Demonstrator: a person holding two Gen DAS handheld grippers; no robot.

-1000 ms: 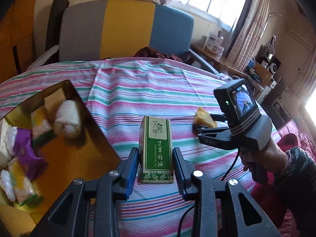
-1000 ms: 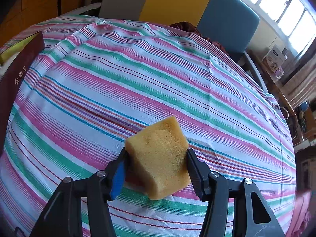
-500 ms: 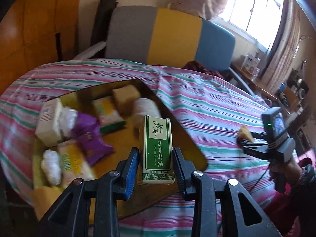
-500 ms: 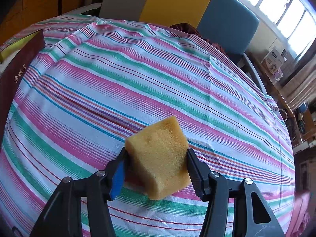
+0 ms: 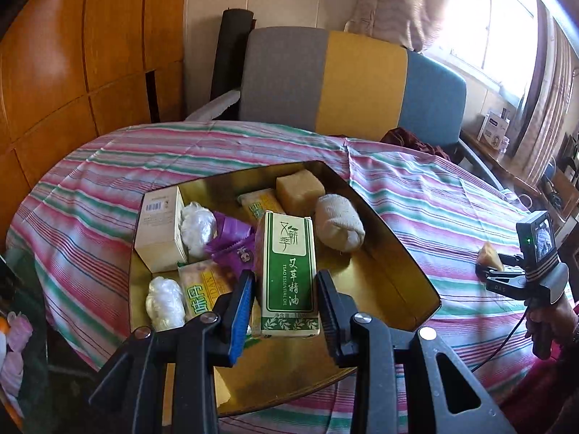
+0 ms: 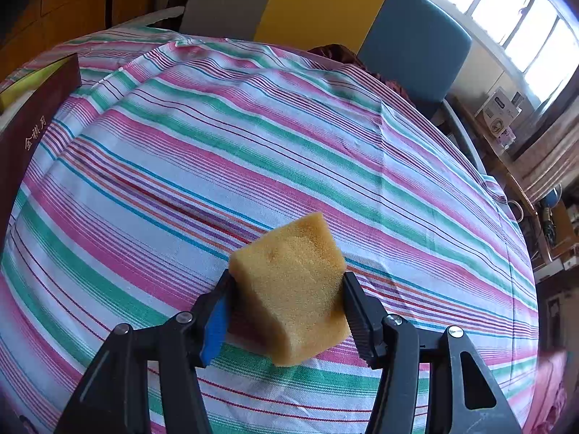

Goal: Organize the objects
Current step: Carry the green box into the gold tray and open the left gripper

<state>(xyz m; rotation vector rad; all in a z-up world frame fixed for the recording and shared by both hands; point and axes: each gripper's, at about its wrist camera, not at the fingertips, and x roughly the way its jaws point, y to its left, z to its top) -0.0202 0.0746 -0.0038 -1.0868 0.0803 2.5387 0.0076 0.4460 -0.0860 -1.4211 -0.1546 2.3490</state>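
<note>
Black plastic tongs (image 5: 286, 300), blue pad inside one finger, ribbed black opposite, silver screws, black cable

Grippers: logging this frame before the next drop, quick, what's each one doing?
Left gripper: closed on the green essential oil box, over the gold tray.
Right gripper: closed on the yellow sponge, above the striped tablecloth.

The green box (image 5: 290, 271) between the left gripper's (image 5: 284, 302) fingers reads "TSAO ESSENTIAL OIL" and 艾草精油, and the yellow packet (image 5: 202, 291) left of it shows "DAN"
</note>
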